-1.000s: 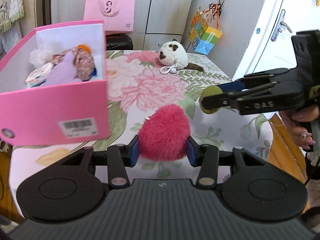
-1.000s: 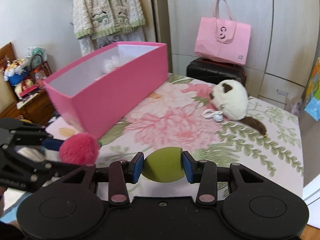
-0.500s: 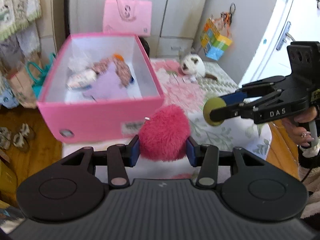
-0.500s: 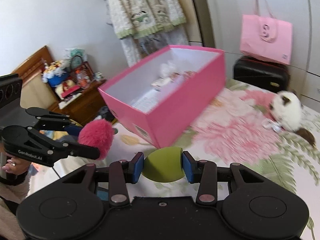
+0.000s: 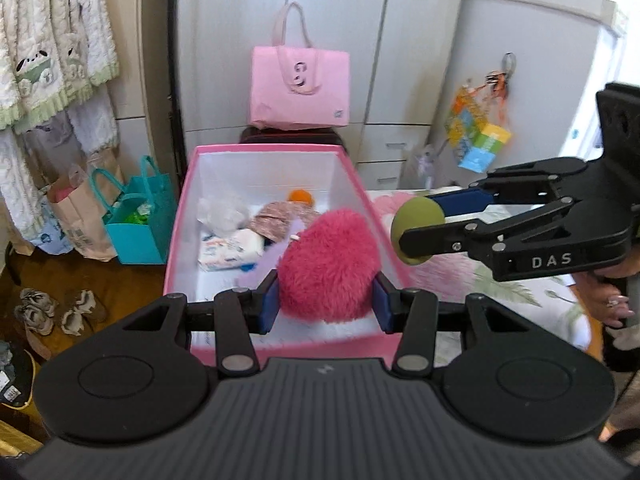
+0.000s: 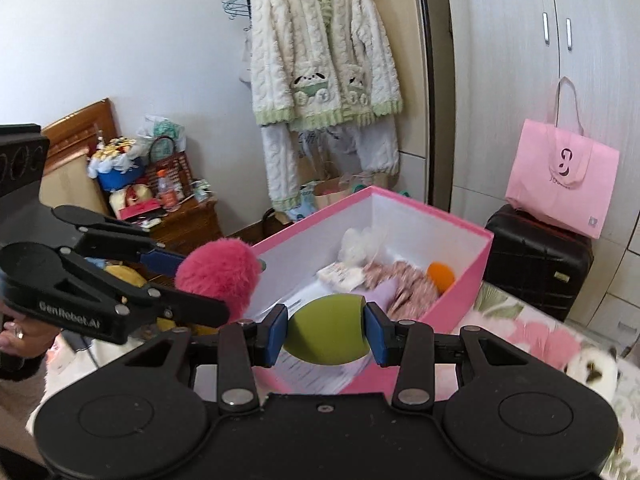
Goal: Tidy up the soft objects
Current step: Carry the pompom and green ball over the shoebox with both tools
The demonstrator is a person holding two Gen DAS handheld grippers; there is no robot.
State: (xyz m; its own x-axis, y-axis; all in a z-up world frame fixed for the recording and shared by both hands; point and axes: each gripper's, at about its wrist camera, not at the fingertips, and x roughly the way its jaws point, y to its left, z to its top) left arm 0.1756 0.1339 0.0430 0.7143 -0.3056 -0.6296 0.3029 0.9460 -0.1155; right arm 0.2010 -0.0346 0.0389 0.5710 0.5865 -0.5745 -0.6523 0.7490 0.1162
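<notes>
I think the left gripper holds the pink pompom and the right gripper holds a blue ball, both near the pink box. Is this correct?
Not quite: the ball in the right gripper is olive green, not blue, as the right wrist view shows. Only the fingers' pads are blue. The left gripper does hold the pink pompom, both near the pink box.

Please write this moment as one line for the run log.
left gripper: holds pink pompom | right gripper: holds green ball | both near pink box

A floral bedspread (image 5: pixel 500 276) covers the bed, bearing the pink box (image 5: pixel 180 240) and a white plush toy (image 6: pixel 592 372).
</notes>
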